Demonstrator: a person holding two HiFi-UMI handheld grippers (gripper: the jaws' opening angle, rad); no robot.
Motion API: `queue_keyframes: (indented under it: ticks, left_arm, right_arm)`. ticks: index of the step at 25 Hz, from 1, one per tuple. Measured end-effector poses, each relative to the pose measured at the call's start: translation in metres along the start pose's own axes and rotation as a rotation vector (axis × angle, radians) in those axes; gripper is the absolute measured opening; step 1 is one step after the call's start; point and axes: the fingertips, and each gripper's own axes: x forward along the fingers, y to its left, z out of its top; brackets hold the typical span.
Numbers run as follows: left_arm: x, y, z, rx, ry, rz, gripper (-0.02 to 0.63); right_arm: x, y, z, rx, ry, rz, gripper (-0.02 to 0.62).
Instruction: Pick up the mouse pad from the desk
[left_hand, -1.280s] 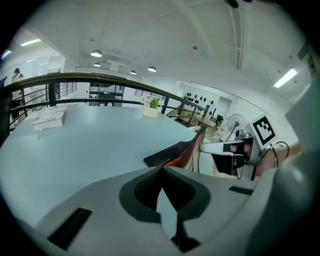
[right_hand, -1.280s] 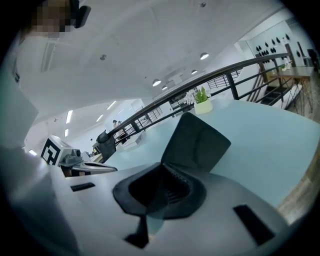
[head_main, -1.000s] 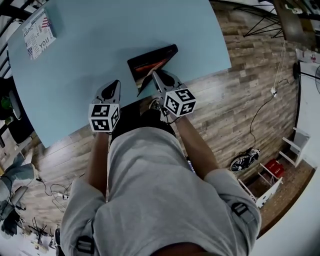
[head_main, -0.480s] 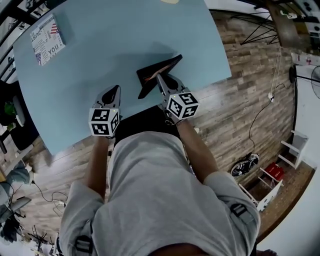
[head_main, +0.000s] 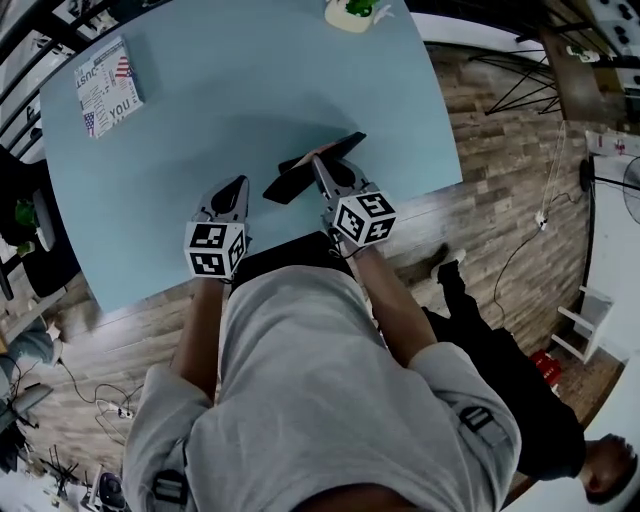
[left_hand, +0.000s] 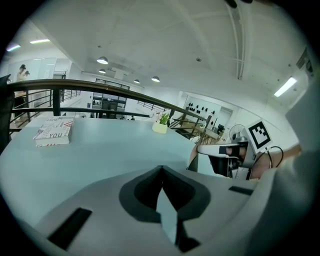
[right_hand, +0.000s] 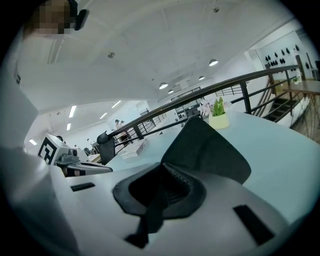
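Jaws clamping mouse pad (tilted), right gripper

Smooth pale blue tabletop, plain. Thin flexible black mouse pad. White rectangular book: dark lettering, red-white-blue flag motif. Small pale-yellow pot, green plant. Light grey left tongs and right tongs, dark grey inner pads; marker cubes black-and-white squares. Wood-plank floor: brown-grey, streaked. Person's shirt grey.

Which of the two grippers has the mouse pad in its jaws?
The right gripper: its jaws pinch the black mouse pad; the left gripper is shut on nothing.
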Motion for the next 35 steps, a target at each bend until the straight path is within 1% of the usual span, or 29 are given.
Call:
queue_keyframes:
  ticks: [4,9,17,22,25,31,35]
  left_arm:
    - [0.005,0.003,0.018,-0.006,-0.026,0.027,0.012]
    - [0.006,0.007,0.044,-0.01,-0.072,0.061,0.012]
    - [-0.003,0.007,0.079,0.0,-0.152,0.105,0.012]
    - [-0.016,0.01,0.109,0.007,-0.223,0.143,0.012]
    - [-0.022,0.016,0.128,0.016,-0.265,0.162,0.012]
    - [-0.043,0.021,0.171,0.025,-0.367,0.176,0.012]
    - [-0.057,0.023,0.194,0.012,-0.429,0.181,0.012]
  right_arm:
    - [0.011,0.003,0.015,-0.019,0.001,0.048,0.015]
    - [0.023,0.007,0.041,-0.04,-0.025,0.1,0.015]
    - [0.03,0.017,0.074,-0.108,-0.074,0.15,0.015]
    - [0.033,0.03,0.1,-0.182,-0.125,0.186,0.015]
    - [0.039,0.036,0.119,-0.226,-0.168,0.193,0.015]
    - [0.037,0.05,0.162,-0.388,-0.239,0.164,0.015]
    - [0.033,0.067,0.179,-0.483,-0.256,0.178,0.015]
